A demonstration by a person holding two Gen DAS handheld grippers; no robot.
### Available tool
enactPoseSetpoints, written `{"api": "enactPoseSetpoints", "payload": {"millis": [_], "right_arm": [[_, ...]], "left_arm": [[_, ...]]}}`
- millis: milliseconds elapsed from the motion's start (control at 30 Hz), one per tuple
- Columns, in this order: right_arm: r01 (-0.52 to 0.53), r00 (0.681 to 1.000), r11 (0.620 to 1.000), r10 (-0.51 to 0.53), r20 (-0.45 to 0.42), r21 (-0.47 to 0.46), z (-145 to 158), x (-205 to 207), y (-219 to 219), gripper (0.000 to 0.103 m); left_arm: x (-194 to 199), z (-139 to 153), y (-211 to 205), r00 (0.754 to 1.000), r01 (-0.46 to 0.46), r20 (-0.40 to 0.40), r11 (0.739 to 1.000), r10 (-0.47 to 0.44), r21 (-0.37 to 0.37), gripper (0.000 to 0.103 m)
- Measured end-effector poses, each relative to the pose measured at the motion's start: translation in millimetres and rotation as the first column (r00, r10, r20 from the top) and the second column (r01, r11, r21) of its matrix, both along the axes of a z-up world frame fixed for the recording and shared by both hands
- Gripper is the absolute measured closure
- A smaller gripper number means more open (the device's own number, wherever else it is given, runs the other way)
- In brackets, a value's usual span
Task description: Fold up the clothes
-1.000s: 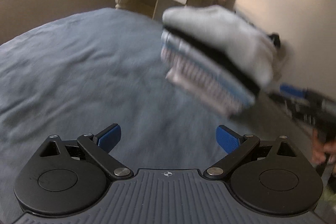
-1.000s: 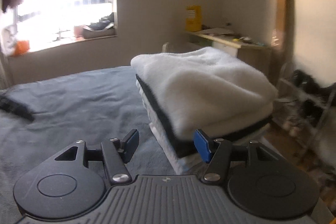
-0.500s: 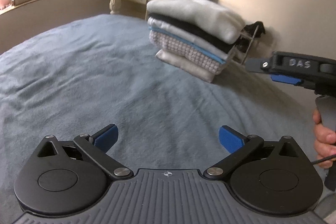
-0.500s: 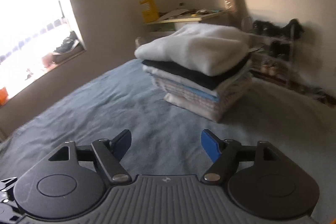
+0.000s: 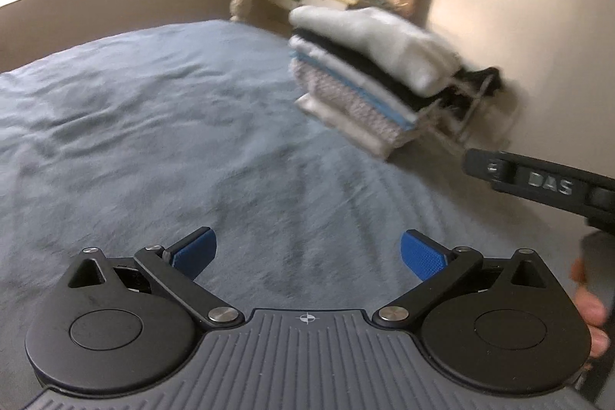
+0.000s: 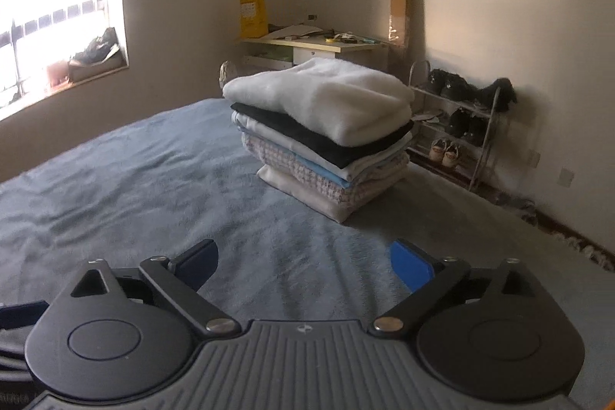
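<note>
Resting on bed point(image 6: 134, 179): folded clothes stack point(image 6: 326, 125)

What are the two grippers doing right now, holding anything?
Left gripper: open, holding nothing.
Right gripper: open, holding nothing; its jaws have just been opening.

We see a fluffy white top garment point(image 6: 326, 98) on the folded cloth stack point(image 6: 330, 156), over the bed's point(image 6: 134, 179) matt, napped blue cover.

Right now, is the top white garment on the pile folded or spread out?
Folded: the white garment lies doubled over, edges rounded, atop the stack on the bed.
</note>
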State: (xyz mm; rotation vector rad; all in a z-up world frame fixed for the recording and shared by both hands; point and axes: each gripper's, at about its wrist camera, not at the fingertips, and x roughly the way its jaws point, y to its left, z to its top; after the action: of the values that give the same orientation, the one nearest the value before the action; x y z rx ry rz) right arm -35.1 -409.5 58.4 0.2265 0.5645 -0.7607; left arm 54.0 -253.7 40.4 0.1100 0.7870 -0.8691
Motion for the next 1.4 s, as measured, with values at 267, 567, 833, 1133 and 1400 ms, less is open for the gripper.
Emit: {"api": "enactPoseSetpoints", "payload": {"millis": [267,567,833,1133,1400], "right_arm": [[0.030,1.000,0.999,-0.030,-0.002,-0.028,1,-9,2,0.000],[-0.007,1.000,0.999,0.008,0.007,-0.044,5,-15,5,0.000],[0.016,1.000,0.996,-0.016,-0.003,-0.091,8,-19,10,0.000],[0.021,1.000,0.996,-0.021,0.003,-0.090,11,-26,9,0.000],[0.016,1.000,0.996,-0.015,0.007,-0.091,12,-27,9,0.000]], "left_arm": [[-11,2,-10,0.997,-0.055,0.065,0.993,0.048,0.101,0.000],[-12,8,-5,0.993,-0.120,0.034,0.989,0.117,0.086,0.000],[-21,15,-5,0.985,-0.165,0.059,0.981,0.160,0.099,0.000],[-25,18,-8,0.984,-0.169,0.077,0.979,0.160,0.116,0.000],[-27,20,-8,0.983,-0.174,0.086,0.978,0.165,0.113,0.000]]}}
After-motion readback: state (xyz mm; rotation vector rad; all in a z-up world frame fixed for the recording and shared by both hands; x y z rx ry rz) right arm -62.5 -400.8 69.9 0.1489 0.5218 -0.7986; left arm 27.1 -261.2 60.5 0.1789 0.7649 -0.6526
